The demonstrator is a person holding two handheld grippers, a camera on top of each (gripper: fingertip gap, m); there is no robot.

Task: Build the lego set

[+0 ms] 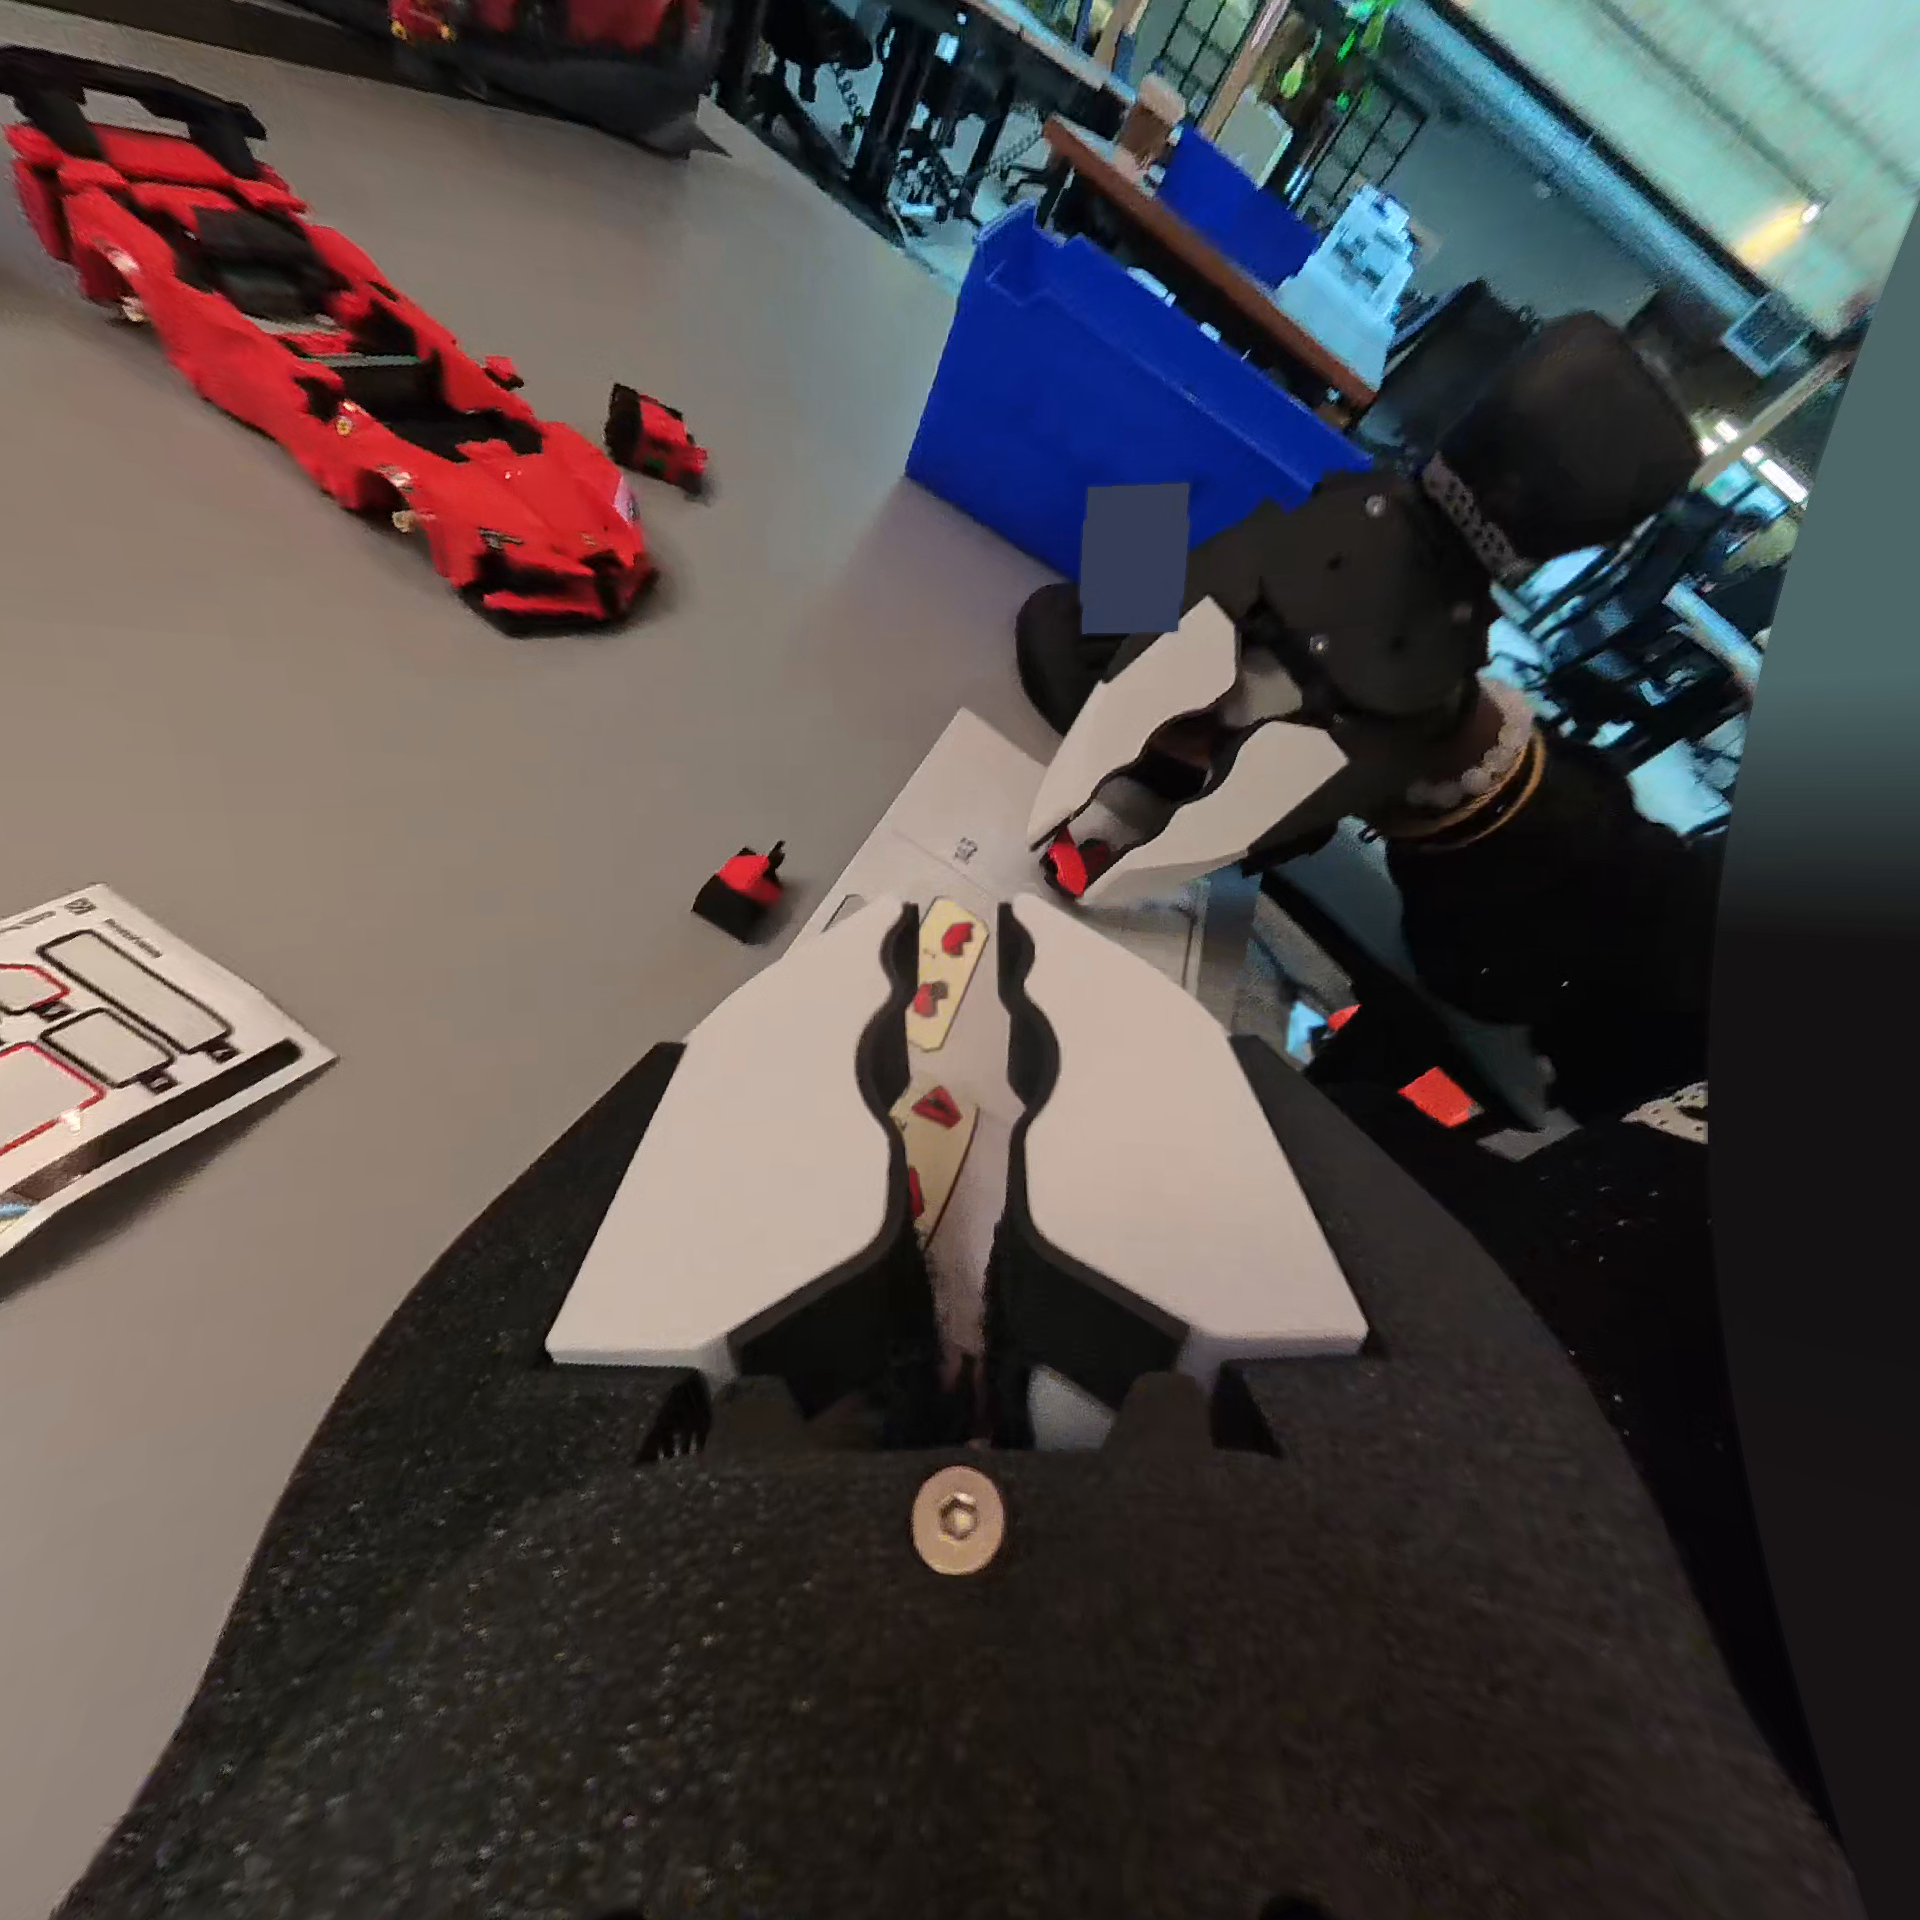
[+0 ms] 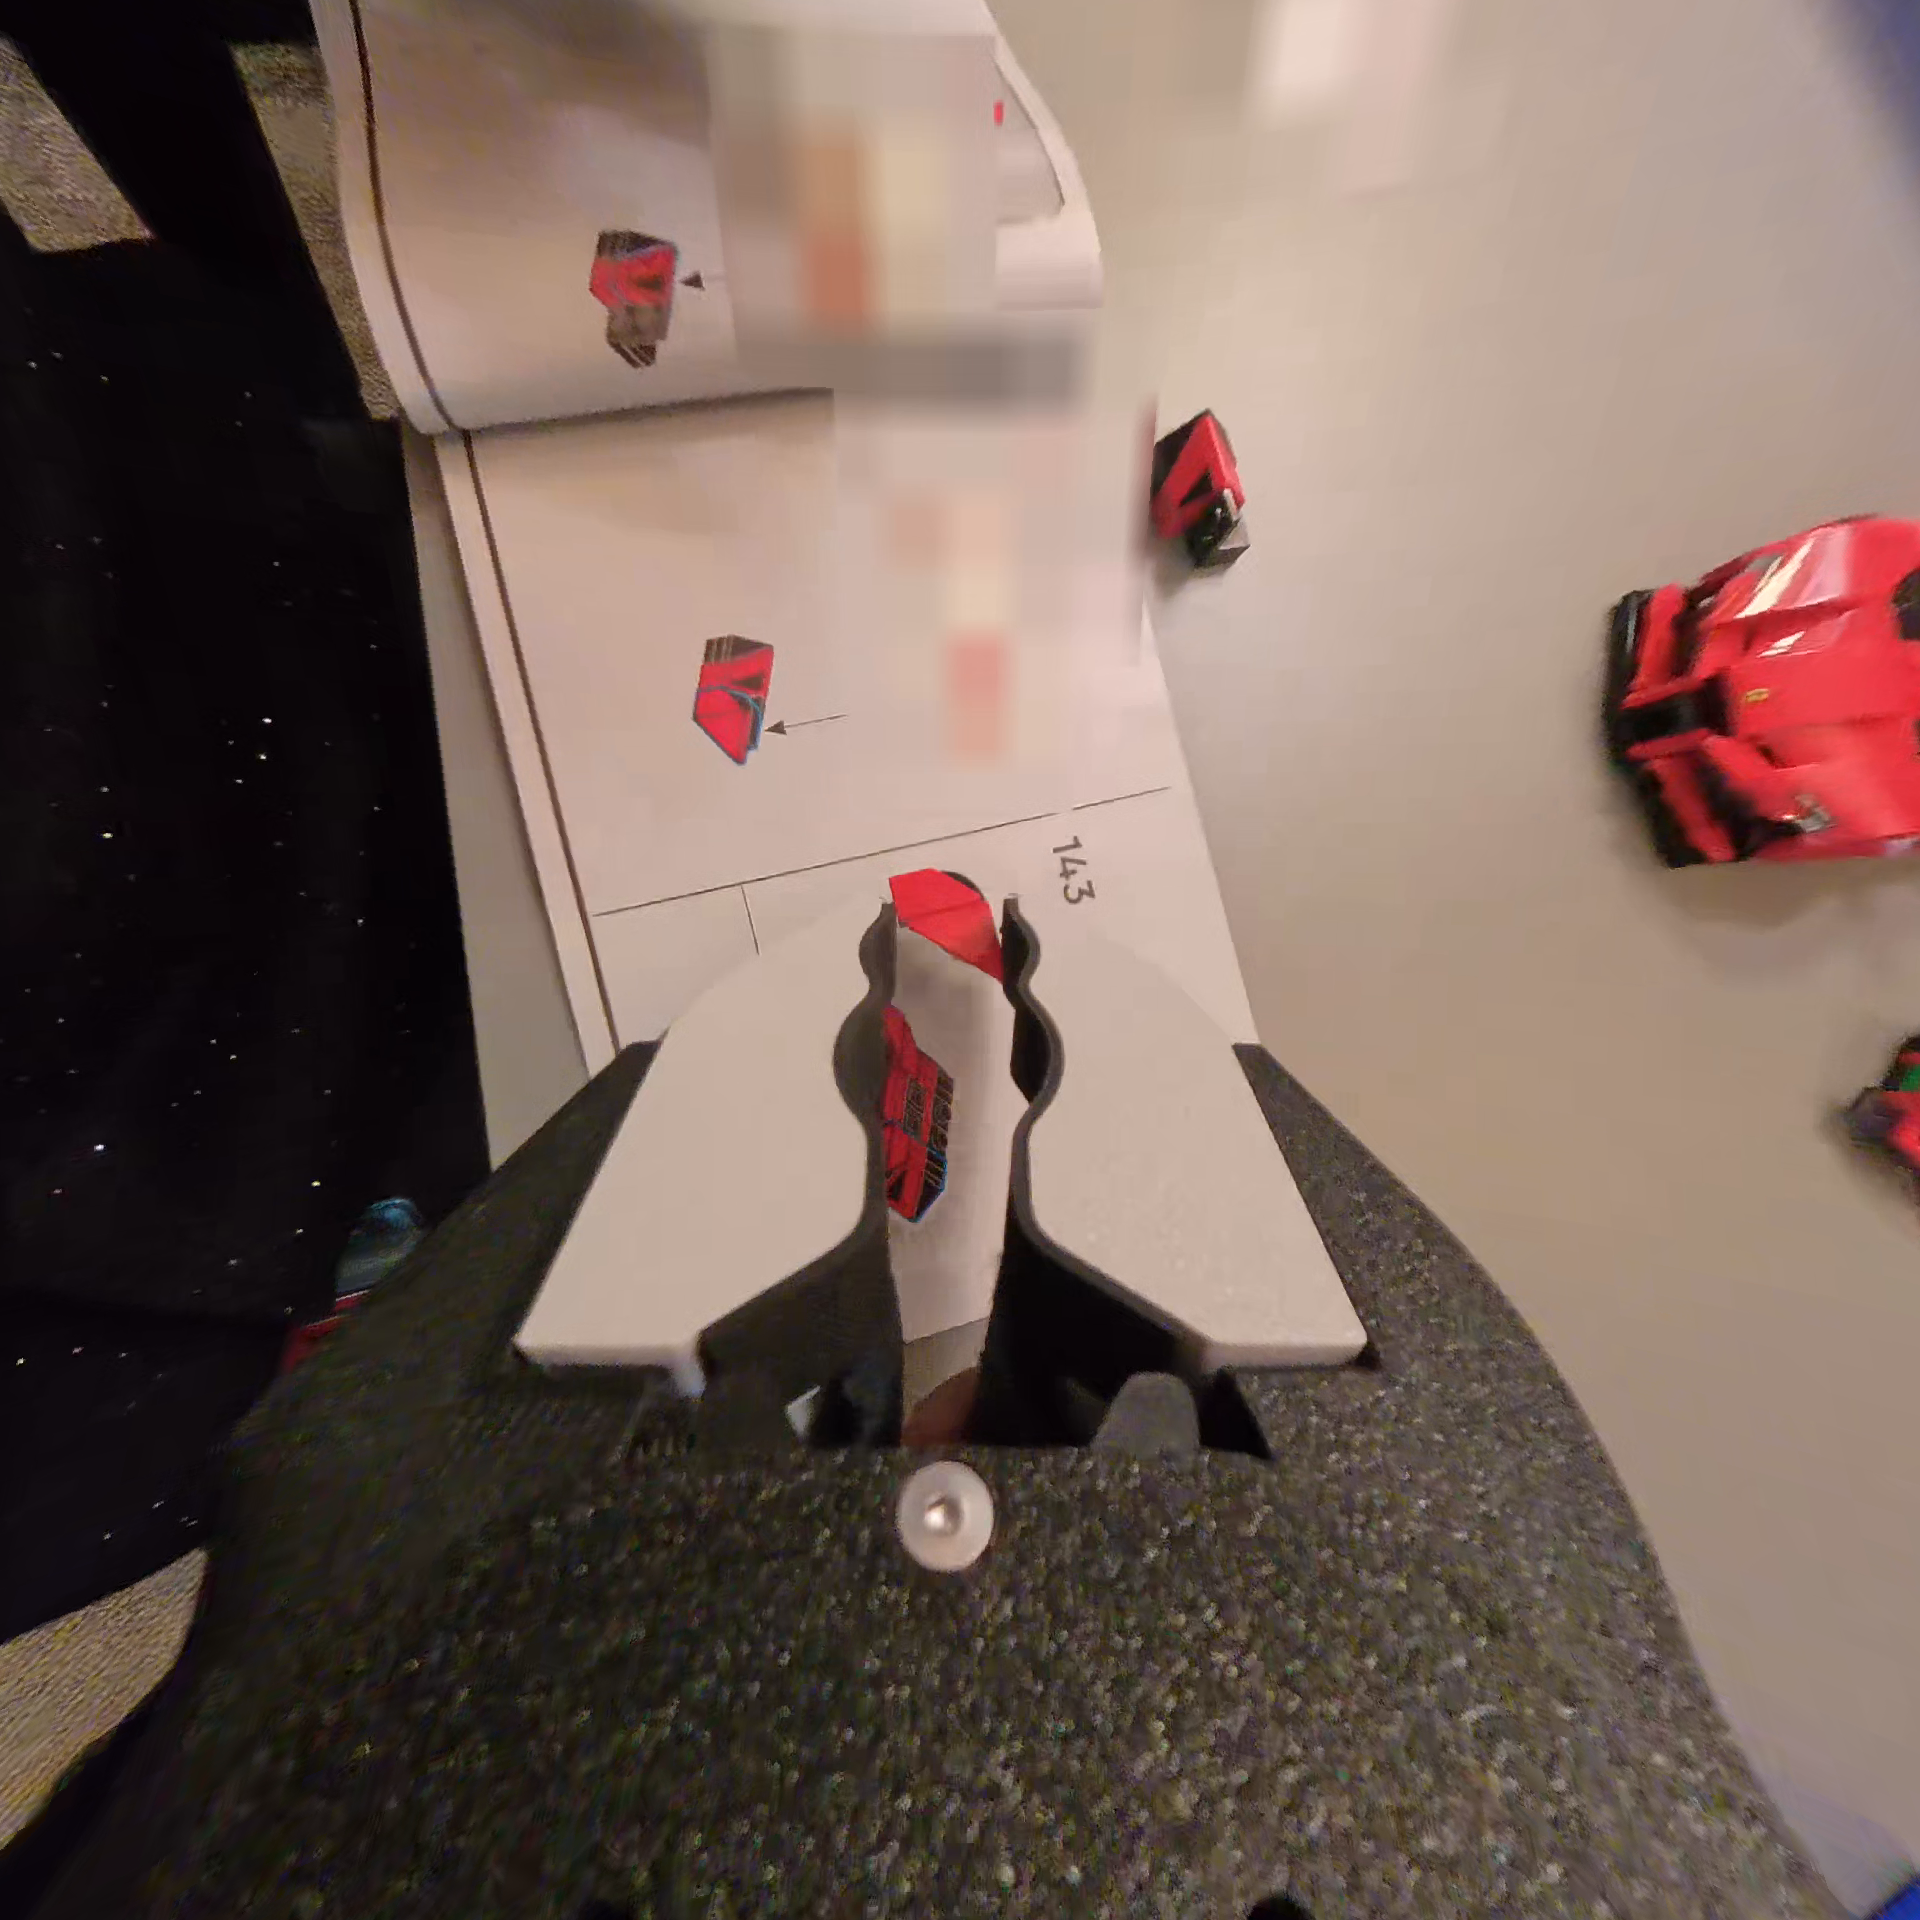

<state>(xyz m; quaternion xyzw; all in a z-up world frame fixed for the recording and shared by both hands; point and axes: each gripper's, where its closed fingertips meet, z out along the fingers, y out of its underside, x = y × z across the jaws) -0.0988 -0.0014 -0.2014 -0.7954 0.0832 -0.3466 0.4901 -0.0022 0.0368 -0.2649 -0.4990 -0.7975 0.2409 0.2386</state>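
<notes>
Right gripper (image 2: 948, 914) pinching red piece (image 2: 951, 930) over booklet (image 2: 644, 810), left gripper (image 1: 954, 920) empty, parted

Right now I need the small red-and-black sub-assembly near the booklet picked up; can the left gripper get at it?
Probably yes: the left gripper is open and empty, and the sub-assembly sits alone on bare table.

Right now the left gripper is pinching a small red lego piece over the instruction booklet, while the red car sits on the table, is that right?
Not quite: the right gripper, not the left gripper, pinches the small red lego piece over the instruction booklet. The right wrist view shows it at the tips; the left wrist view shows its own gripper holding nothing. The red car does sit on the table.
</notes>
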